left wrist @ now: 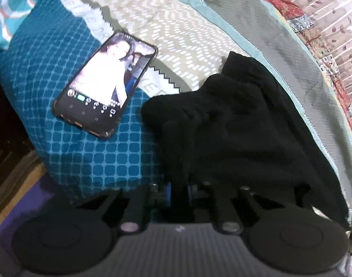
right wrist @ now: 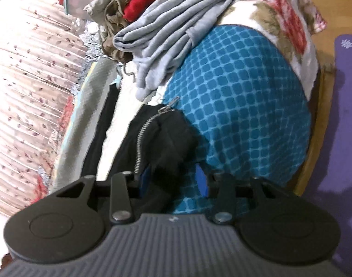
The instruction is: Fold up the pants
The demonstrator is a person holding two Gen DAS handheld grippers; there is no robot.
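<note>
The black pants (left wrist: 233,120) lie bunched on the bed, spilling toward the camera in the left wrist view. My left gripper (left wrist: 178,185) is shut on their near edge; the cloth covers the fingertips and only a sliver of blue pad shows. In the right wrist view another part of the black pants (right wrist: 162,133), with a silver zipper (right wrist: 144,133), sits bunched between the two blue pads (right wrist: 202,181) of my right gripper (right wrist: 173,180). The cloth fills the gap between them, and the pads grip it.
A lit phone (left wrist: 105,85) lies on the blue checked blanket (left wrist: 60,69) left of the pants. Folded grey clothing (right wrist: 166,37) and a red cloth (right wrist: 143,2) are piled beyond. A purple mat (right wrist: 346,138) covers the floor at right.
</note>
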